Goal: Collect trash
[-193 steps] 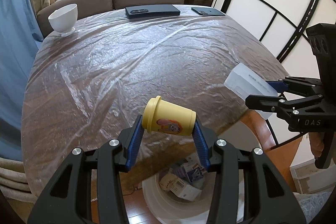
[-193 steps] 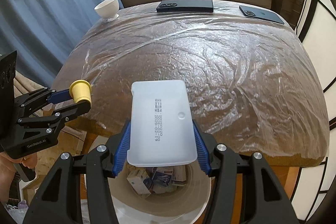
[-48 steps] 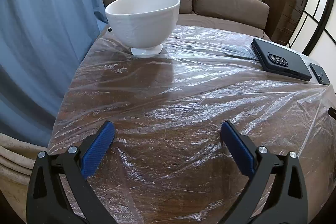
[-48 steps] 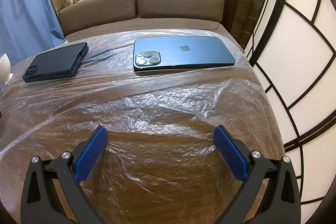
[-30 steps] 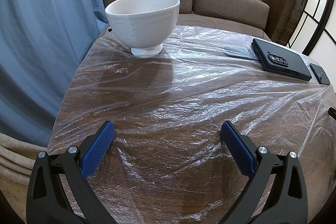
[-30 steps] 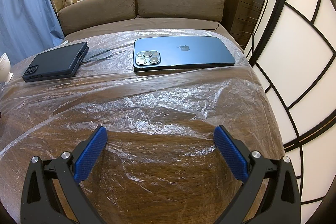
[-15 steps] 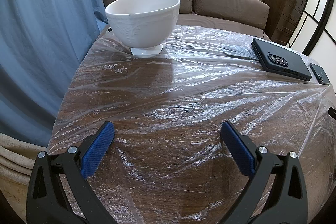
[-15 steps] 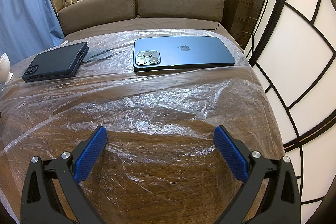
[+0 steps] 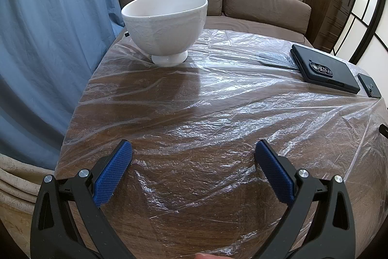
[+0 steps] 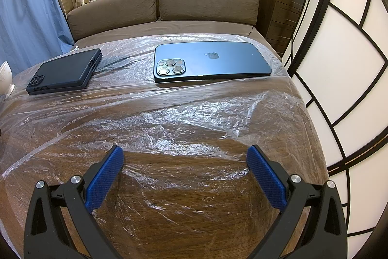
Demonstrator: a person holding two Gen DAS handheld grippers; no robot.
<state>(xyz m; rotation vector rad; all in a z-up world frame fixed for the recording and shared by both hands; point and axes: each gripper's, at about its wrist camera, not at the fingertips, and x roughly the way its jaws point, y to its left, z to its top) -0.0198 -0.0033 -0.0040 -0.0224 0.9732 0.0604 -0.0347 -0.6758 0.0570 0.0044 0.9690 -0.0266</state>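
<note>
My left gripper [image 9: 192, 149] is open and empty, low over the plastic-covered wooden table [image 9: 194, 113] near its left front edge. My right gripper [image 10: 185, 154] is open and empty, low over the same table [image 10: 194, 186] near its right side. No piece of trash and no bin shows in either view.
A white footed bowl [image 9: 166, 23] stands at the far left of the table. A black cased phone [image 9: 323, 71] [image 10: 64, 71] and a blue phone [image 10: 211, 61] [image 9: 369, 87] lie at the far side. A brown sofa [image 10: 160, 6], blue curtain [image 9: 48, 28] and paper screen [image 10: 344, 64] surround the table.
Over the last 1.6 seconds nothing has moved. 6.4 seconds ago the left gripper held a yellow cup and the right a white box over a bin; both are now empty over the table.
</note>
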